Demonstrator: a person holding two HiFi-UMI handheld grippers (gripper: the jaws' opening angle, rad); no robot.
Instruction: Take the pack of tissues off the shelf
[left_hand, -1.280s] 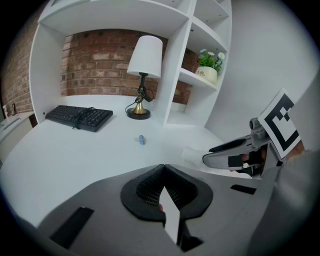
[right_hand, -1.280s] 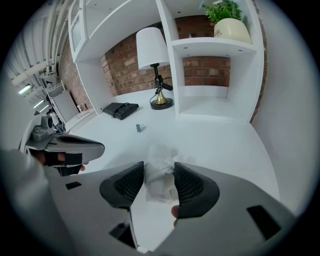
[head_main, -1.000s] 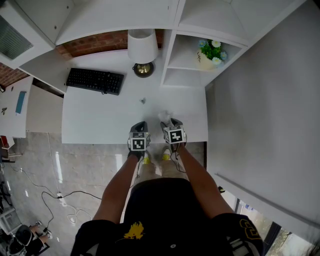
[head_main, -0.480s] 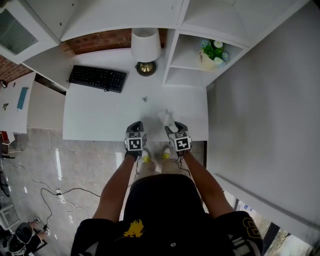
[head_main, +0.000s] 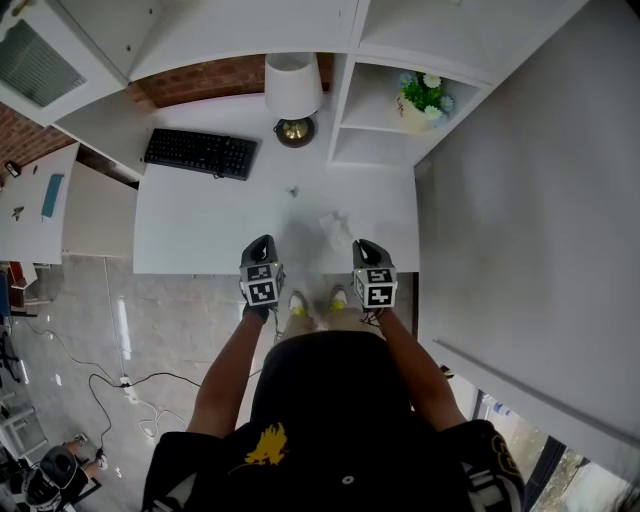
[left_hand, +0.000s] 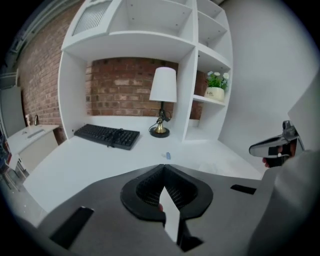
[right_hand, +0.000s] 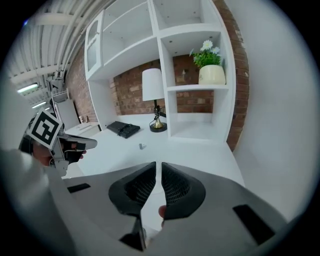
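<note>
Left jaws: pressed together at the tips with nothing between them. The left gripper (head_main: 262, 246) hangs over the near edge of the desk (head_main: 200, 235).
Right jaws: all but closed, only a thin slit showing, and empty too. The right gripper (head_main: 369, 250) sits level with its partner and well apart from it.
Pack of tissues: a pale, crumpled-looking shape (head_main: 335, 225) lying flat on the desk. It is ahead of both pairs of jaws, in the gap between their lines and nearer the right jaws. It is white on white, so its outline is hard to read.
Shelf: the shelf (head_main: 375, 152) stands well ahead of the right jaws, with a potted plant (head_main: 420, 98) one level up.
Also ahead: a small bluish thing (head_main: 293, 191) lies beyond the left jaws. Further off are a keyboard (head_main: 200, 153), out to their left, and a lamp (head_main: 293, 90).
Step in hand: by the look of it the pack is already off the shelf and set down. Neither gripper touches it, so the task reads as done or at its very tail.
Next move: little is left to call. If the pack must travel further, the right jaws would need to spread wide and go forward and slightly inward. They would then settle over the soft wrap and close gently, since it looks likely to give and slide on the smooth top.
</note>
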